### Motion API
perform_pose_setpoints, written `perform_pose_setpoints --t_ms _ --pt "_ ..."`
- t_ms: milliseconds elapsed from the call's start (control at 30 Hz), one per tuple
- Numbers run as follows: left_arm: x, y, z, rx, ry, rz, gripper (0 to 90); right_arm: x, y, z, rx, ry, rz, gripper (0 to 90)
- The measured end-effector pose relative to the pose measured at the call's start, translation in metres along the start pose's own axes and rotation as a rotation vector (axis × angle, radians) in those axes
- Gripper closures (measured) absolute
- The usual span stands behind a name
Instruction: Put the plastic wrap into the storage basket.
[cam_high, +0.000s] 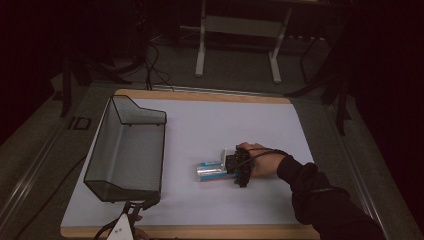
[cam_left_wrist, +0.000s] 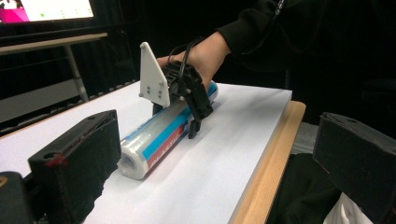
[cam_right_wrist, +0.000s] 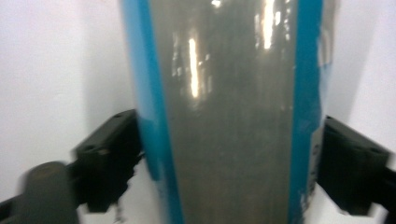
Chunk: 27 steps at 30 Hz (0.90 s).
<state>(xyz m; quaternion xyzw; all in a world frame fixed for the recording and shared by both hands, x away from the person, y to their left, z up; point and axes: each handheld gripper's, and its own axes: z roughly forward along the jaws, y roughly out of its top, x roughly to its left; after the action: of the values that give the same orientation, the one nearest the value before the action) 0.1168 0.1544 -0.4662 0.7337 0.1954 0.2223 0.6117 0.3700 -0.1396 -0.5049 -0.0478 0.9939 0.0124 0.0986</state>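
Currently — roll of plastic wrap (cam_high: 214, 170): flat on table, right of mesh basket (cam_high: 125, 150), not yet lifted | right gripper (cam_high: 239, 170): clamped across roll | left gripper (cam_high: 131, 212): spread, idle below basket | remaining: carry to basket, judged.

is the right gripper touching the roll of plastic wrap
Touching: in the right gripper view both pads of the right gripper sit flush against the roll.

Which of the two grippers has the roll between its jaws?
The right gripper, mid-table, straddles the plastic-wrap roll, pads against its sides. The left gripper sits open at the near edge by the mesh basket.
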Motion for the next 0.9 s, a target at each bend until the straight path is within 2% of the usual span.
perform_pose_setpoints --t_ms 67,200,333,500,533,733,900 --pt "0.0 0.0 0.001 0.001 0.0 0.002 1.8 0.001 -0.001 -0.001 -0.001 0.02 0.015 23.5" --pt "0.0 0.0 0.001 0.004 0.001 0.006 1.8 0.005 0.001 -0.005 0.01 -0.015 0.0 30.0" --pt "0.0 0.0 0.001 0.005 0.002 0.008 1.8 0.009 0.001 -0.005 0.014 -0.042 -0.008 30.5" --pt "-0.001 0.0 0.0 0.004 0.006 0.012 1.8 0.01 0.005 -0.007 0.063 -0.064 0.005 31.1" --pt "-0.001 0.0 0.0 0.004 0.007 0.013 1.8 0.009 0.005 -0.008 0.05 -0.065 0.014 31.2" --pt "0.0 0.0 0.0 0.002 0.006 0.011 1.8 0.005 0.003 -0.021 0.061 -0.09 0.043 31.5" --pt "-0.001 0.0 0.0 0.003 0.007 0.014 1.8 -0.001 0.0 -0.033 0.013 -0.122 0.082 31.7"
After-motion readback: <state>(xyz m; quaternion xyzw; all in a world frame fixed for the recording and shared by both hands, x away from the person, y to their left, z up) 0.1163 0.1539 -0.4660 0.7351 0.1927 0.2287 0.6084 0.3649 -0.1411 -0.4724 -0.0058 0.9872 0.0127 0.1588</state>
